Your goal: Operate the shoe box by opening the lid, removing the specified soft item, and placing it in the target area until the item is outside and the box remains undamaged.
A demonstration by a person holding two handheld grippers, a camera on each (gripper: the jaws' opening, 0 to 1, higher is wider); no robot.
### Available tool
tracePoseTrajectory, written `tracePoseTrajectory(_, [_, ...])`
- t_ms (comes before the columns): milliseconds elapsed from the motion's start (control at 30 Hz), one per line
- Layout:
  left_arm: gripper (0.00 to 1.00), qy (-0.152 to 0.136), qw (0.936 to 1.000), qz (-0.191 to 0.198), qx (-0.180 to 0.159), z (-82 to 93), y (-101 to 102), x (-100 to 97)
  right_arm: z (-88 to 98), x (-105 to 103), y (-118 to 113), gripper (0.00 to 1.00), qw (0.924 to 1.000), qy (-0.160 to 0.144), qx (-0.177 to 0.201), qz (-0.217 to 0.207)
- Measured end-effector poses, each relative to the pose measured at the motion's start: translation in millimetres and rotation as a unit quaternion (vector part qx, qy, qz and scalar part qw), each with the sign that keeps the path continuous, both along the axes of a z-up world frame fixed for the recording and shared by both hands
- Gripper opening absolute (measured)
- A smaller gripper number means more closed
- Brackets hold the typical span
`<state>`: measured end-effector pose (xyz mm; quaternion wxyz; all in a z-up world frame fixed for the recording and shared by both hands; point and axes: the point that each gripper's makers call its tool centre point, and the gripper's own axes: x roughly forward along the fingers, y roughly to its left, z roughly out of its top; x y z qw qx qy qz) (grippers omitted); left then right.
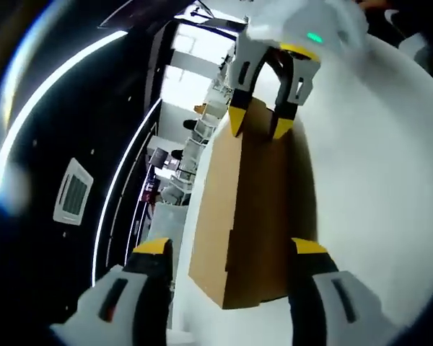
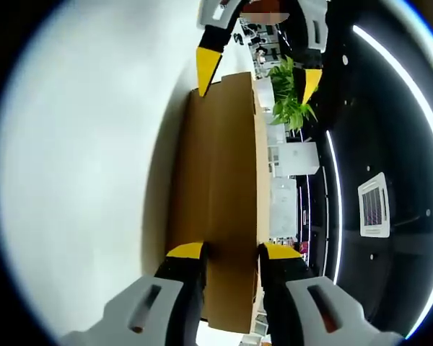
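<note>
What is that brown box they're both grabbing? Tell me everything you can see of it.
The shoe box is plain brown cardboard, long and narrow, with its lid down and no visible damage. It rests on a white surface, throwing a shadow to one side. The right gripper straddles one end, its yellow-tipped jaws set against the two faces of the box. The left gripper is at the other end with its jaws spread wider than the box. Nothing of the inside shows.

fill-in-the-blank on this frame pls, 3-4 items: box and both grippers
1. The shoe box is made of plain ____ cardboard.
2. The box rests on a ____ surface.
3. The right gripper has one jaw on each side of the box's near ____.
4. The fingertips of the left gripper are coloured ____.

Missing words: brown; white; end; yellow
</note>
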<state>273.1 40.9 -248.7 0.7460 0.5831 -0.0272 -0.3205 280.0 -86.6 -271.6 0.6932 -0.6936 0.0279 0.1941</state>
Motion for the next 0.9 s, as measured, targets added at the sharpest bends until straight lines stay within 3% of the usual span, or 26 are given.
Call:
tracePoseTrajectory(67, [0.65, -0.012, 0.9999, -0.001, 0.002, 0.2, -1, 3.1, -0.1, 0, 0, 0.29, 1.0, -0.001, 0.001, 0.001])
tracePoseTrajectory(200, [0.58, -0.067, 0.9971, 0.012, 0.032, 10.4, 1, 10.6, -0.1, -1, 0, 0.29, 1.0, 0.0, 0.007, 0.0])
tracePoseTrajectory(267, [0.56, -0.065, 0.9973, 0.012, 0.032, 8.4, -1, 9.5, -0.1, 0, 0, 0.29, 1.0, -0.001, 0.007, 0.001])
tracePoseTrajectory(433, [0.64, -0.053, 0.9975, 0.008, 0.046, -4.0, -6, 9.4, 0.2, -1, 0, 0.29, 0.9999, 0.0, 0.01, 0.001])
tracePoseTrajectory(700, [0.59, -0.085, 0.9941, 0.016, 0.064, 2.1, -7, 17.5, 0.3, -1, 0, 0.29, 0.9999, 0.003, 0.011, 0.001])
tracePoseTrajectory(900, [0.58, -0.091, 0.993, 0.024, 0.071, -1.7, -4, 20.0, 0.2, -1, 0, 0.29, 0.9999, 0.003, 0.012, -0.001])
